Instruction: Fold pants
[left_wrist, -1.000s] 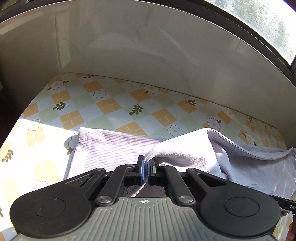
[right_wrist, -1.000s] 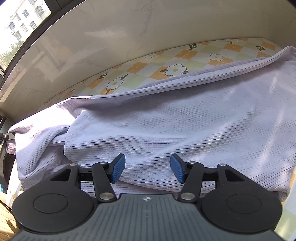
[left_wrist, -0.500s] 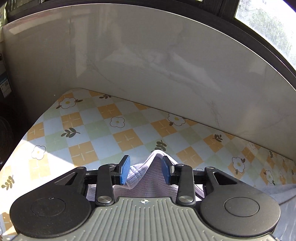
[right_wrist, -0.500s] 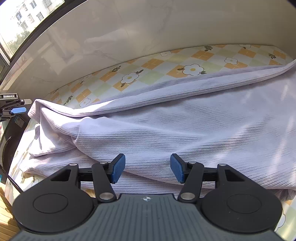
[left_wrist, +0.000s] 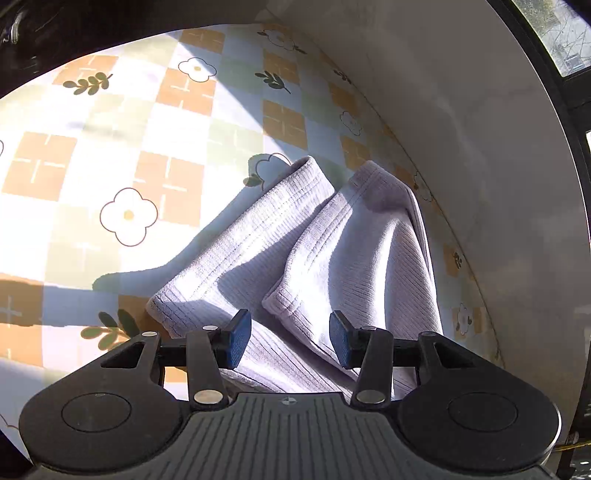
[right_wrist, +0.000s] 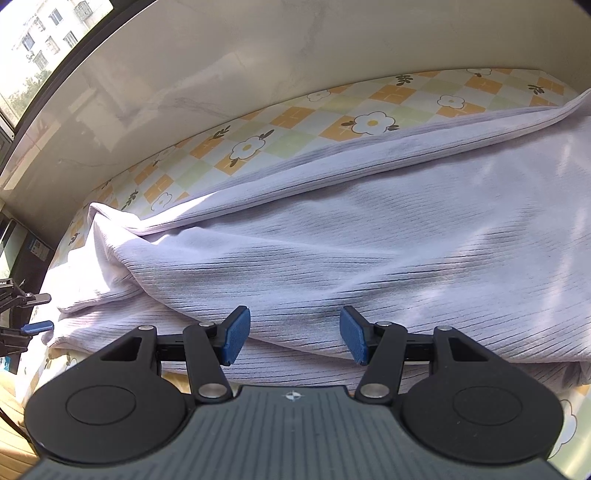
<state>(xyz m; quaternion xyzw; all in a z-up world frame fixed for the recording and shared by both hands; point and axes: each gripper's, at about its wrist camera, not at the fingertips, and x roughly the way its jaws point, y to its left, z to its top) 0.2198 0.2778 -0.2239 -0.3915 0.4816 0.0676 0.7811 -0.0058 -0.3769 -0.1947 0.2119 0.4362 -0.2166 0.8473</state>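
Pale lilac ribbed-knit pants (right_wrist: 369, 236), folded lengthwise, lying on a surface covered in checked floral oilcloth (left_wrist: 122, 155); in the right wrist view the long axis runs left to right, parallel to the beige marble-look wall (right_wrist: 221, 66). Two hemmed leg ends (left_wrist: 295, 221) point away from the left gripper (left_wrist: 290, 338), blue fingers (left_wrist: 238, 341) parted, holding nothing. Right gripper (right_wrist: 294, 339) likewise half open and empty over the cloth.

Left hand-held gripper (left_wrist: 290, 339) off pants (left_wrist: 325, 240)
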